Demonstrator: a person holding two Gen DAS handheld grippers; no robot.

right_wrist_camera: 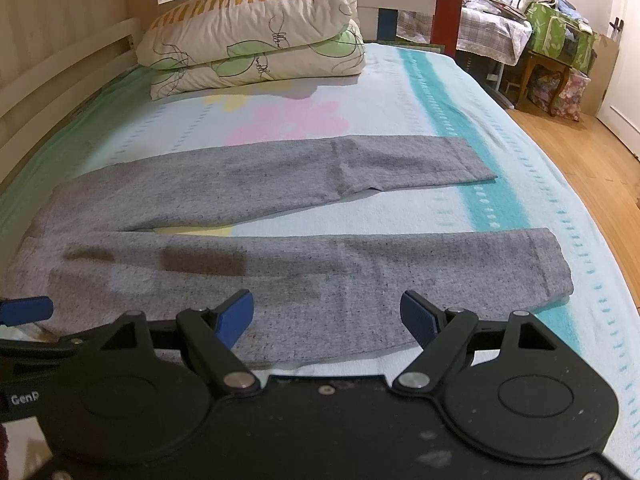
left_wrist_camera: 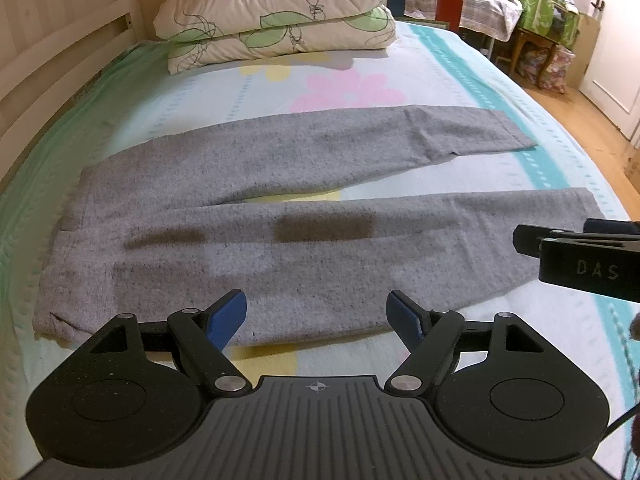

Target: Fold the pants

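Grey pants lie flat on the bed, waist at the left, both legs stretched to the right and spread apart. They also show in the right wrist view. My left gripper is open and empty, hovering over the near leg's lower edge. My right gripper is open and empty, over the near leg further right. Its black body shows at the right edge of the left wrist view. A blue fingertip of the left gripper shows at the left edge of the right wrist view.
The bed has a light blue flowered sheet with a teal stripe. Two stacked pillows lie at the far end. A wooden rail runs along the left. Wooden floor and cluttered furniture are at the right.
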